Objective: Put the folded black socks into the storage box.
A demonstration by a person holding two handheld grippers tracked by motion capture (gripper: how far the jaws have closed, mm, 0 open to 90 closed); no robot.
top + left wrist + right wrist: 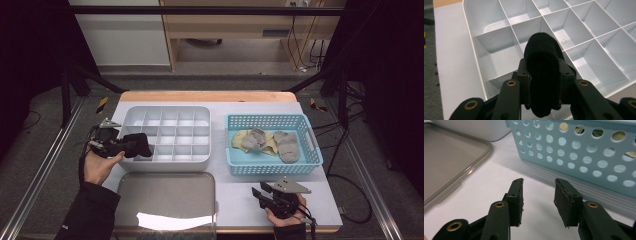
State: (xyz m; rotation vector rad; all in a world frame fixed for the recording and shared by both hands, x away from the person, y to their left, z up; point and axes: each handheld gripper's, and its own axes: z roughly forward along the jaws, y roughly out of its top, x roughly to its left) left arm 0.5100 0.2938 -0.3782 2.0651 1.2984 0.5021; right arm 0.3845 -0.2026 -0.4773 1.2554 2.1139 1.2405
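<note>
Figure: a rolled dark sock carried over the divided organiser. My left gripper (544, 82) is clamped on the rolled black sock (543, 75), one pad on each flank; the roll's long axis runs straight along my jaws and its rounded end sticks out ahead of the tips. Directly beyond and beneath that end lies the white compartment tray (477, 65), and the cells under the tip sit along its near-left edge, as the high view confirms at the tray (200, 162) corner beside my left gripper (131, 146). I judge the coming move turns on this: the sock hangs above a cell, so the path is downward, tip first, with the roll's length kept within one cell's walls. My right gripper (537, 200) stands half-open with nothing between its pads, resting low over the table, the blue basket (584, 157) just ahead of it and the grey lid (454, 165) off to its left. The left hand (100, 167) is plainly the nearer to the tray.
</note>
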